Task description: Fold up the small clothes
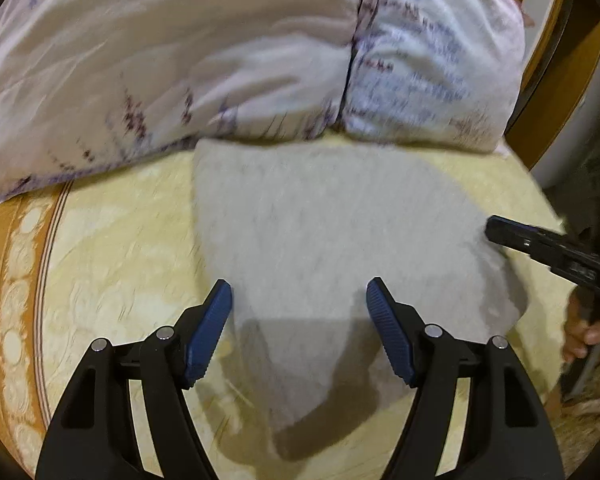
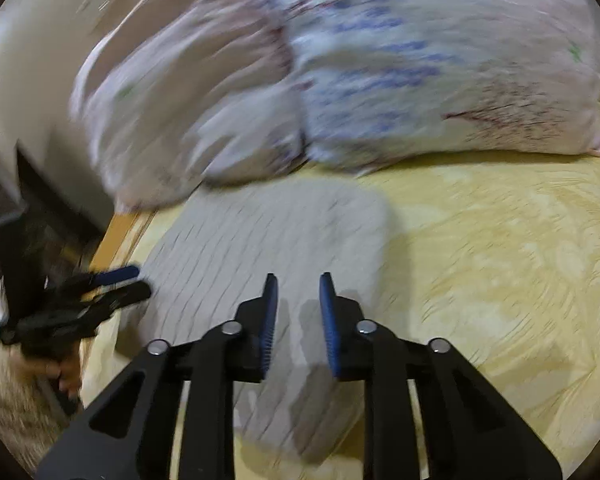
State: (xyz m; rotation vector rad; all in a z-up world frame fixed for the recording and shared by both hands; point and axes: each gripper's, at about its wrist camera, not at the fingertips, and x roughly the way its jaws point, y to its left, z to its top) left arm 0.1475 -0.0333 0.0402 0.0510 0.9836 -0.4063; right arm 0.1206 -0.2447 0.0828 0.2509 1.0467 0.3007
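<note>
A small grey ribbed garment [image 1: 324, 232] lies folded flat on the yellow bedspread [image 1: 112, 264]. My left gripper [image 1: 299, 292] is open and empty, hovering over the garment's near part. The right gripper [image 1: 500, 232] shows at the garment's right edge in the left wrist view. In the right wrist view the garment [image 2: 260, 240] lies under my right gripper [image 2: 298, 284], whose jaws stand partly open with nothing between them. The left gripper [image 2: 128, 280] shows at the garment's left edge there. Both views are motion-blurred.
A large floral pillow [image 1: 228, 52] lies just behind the garment, also in the right wrist view [image 2: 340, 76]. A wooden bed frame [image 1: 560, 80] and white wall stand at the far right. The bed's orange border [image 1: 4, 280] runs along the left.
</note>
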